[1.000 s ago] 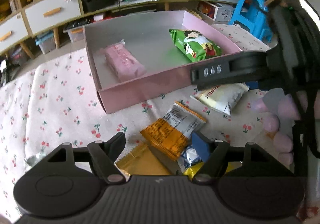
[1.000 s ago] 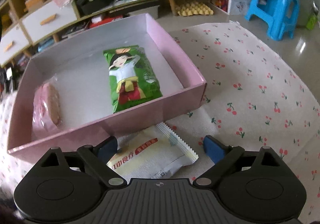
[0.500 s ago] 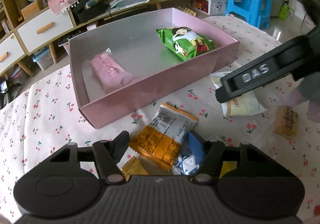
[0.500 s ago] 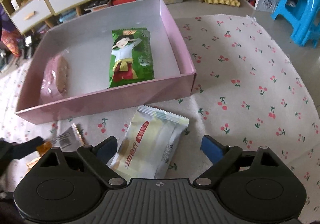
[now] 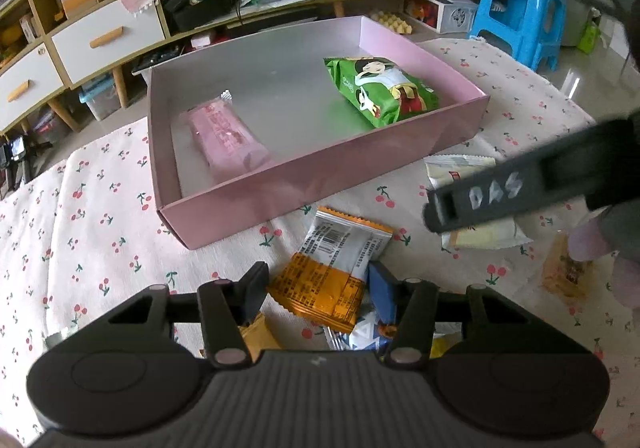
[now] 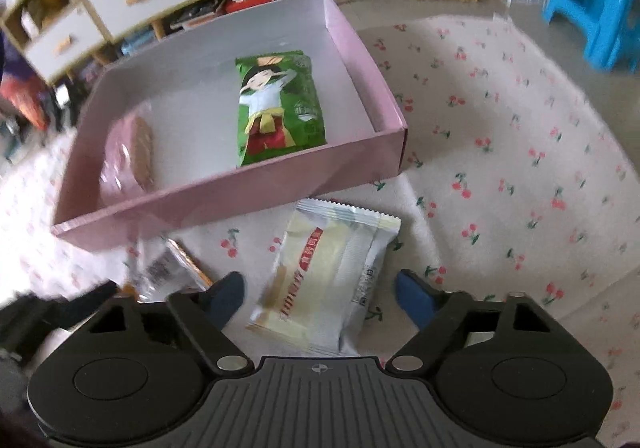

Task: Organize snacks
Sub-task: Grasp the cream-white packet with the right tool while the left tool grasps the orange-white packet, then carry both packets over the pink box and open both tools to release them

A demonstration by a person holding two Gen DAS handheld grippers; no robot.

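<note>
Both grippers are down over the cherry-print cloth (image 6: 500, 151) and both sets of jaws are closing; the left gripper (image 5: 316, 290) has the orange-and-silver packet (image 5: 332, 268) between its fingers, the right-hand blue pad at that packet's edge, though whether the pads press on it yet I cannot tell; a blue-and-white wrapper (image 5: 366, 334) and a yellow wrapper (image 5: 256, 334) lie just under it, at six o'clock in the left wrist view.

Over on the right, the right gripper (image 6: 320, 294) straddles the cream packet (image 6: 328, 276) with red lettering; its fingers stand clear on either side, a strip of cloth showing between each blue pad and the packet, so nothing gripped there.

The pink box (image 6: 224, 203) sits at twelve o'clock from both grippers, just beyond the loose snacks; inside it the green snack bag (image 6: 278, 107) with the cartoon figure lies toward the three o'clock side, flat on the floor of the box, and the pink biscuit pack (image 5: 226, 135) lies toward the nine o'clock side, the two well apart.

In the left wrist view a small brown packet (image 5: 564, 274) rests on the cloth at three o'clock, just beside the person's fingers (image 5: 588, 244); the cream packet shows there too, partly behind the right gripper's black finger.
</note>
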